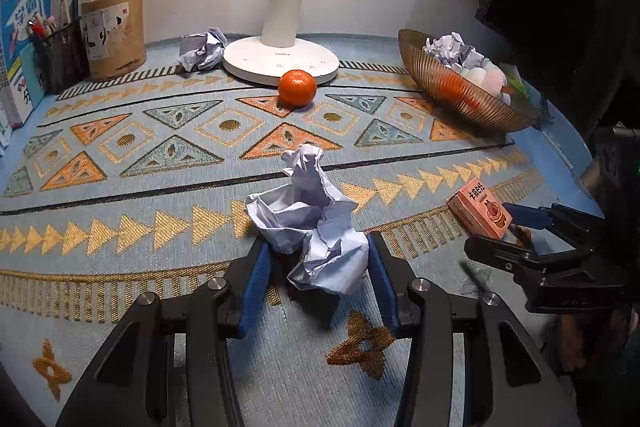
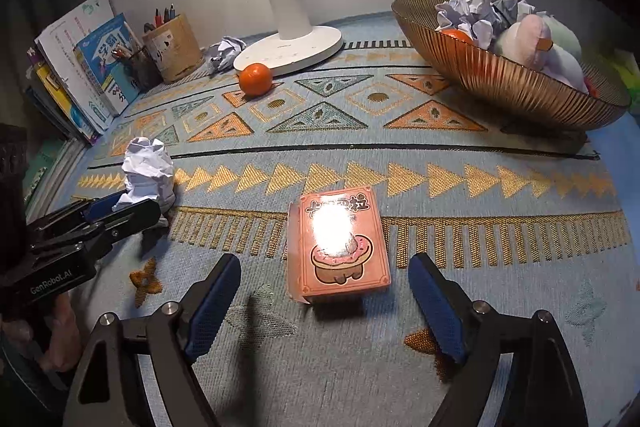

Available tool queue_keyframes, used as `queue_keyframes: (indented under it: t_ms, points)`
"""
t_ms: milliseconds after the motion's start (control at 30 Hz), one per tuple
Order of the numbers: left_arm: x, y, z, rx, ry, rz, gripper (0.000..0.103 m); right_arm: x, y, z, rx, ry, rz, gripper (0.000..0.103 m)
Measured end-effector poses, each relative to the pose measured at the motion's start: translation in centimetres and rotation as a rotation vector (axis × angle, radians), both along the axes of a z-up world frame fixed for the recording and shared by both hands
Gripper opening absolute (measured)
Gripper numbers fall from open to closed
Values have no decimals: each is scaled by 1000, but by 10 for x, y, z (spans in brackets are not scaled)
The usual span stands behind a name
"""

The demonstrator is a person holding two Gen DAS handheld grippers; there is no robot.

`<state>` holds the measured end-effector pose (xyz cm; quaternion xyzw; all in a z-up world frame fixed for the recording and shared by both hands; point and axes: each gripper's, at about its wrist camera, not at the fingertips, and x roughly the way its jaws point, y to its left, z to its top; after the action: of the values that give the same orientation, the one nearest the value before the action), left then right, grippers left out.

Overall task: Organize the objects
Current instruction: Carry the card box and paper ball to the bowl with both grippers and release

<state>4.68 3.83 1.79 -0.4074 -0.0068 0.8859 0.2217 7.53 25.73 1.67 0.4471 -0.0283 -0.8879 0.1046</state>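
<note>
A crumpled white paper ball (image 1: pixel 316 223) sits between the blue pads of my left gripper (image 1: pixel 320 259), which is shut on it; it also shows in the right wrist view (image 2: pixel 148 173). My right gripper (image 2: pixel 324 287) is open, its fingers on either side of a pink card box (image 2: pixel 340 247) lying flat on the mat; the box also shows in the left wrist view (image 1: pixel 480 209). An orange (image 1: pixel 297 87) lies by the lamp base. A second paper ball (image 1: pixel 202 49) lies left of the lamp.
A ribbed amber bowl (image 1: pixel 452 87) at the right holds crumpled paper, plush toys and an orange. A white lamp base (image 1: pixel 280 61) stands at the back. Pen holders (image 1: pixel 114 31) and books (image 2: pixel 80 75) stand at the left.
</note>
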Motion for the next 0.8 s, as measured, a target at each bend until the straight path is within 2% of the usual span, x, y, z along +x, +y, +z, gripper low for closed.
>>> queue_keyframes:
  t_ms: [67,100,167,267,333,400,467,633,700,800]
  points:
    - [0,-1,0,0,0,-1,44,0,-8,-1,77,17,-15,68]
    - [0,-1,0,-1,1,-1,44,0,-11,-1,105,25,-18,56]
    - [0,0,0,-7,4,2,44,1,-15,-1,131,40,-8,41]
    - [3,5,2,-35,15,4,44,5,-14,1,103,52,5,40]
    - [5,10,8,-26,15,-24,43,10,-8,6,52,63,7,40]
    - [6,22,25,-30,49,-38,43,14,8,17,-55,68,9,40]
    - [3,39,50,-10,94,-68,43,17,28,33,-111,95,-19,40]
    - [-25,98,108,81,179,-160,43,16,101,86,-187,223,-162,40]
    - [-42,128,119,89,208,-190,43,11,133,103,-200,264,-238,40]
    - [-72,167,119,120,183,-223,43,-4,178,117,-227,295,-375,40]
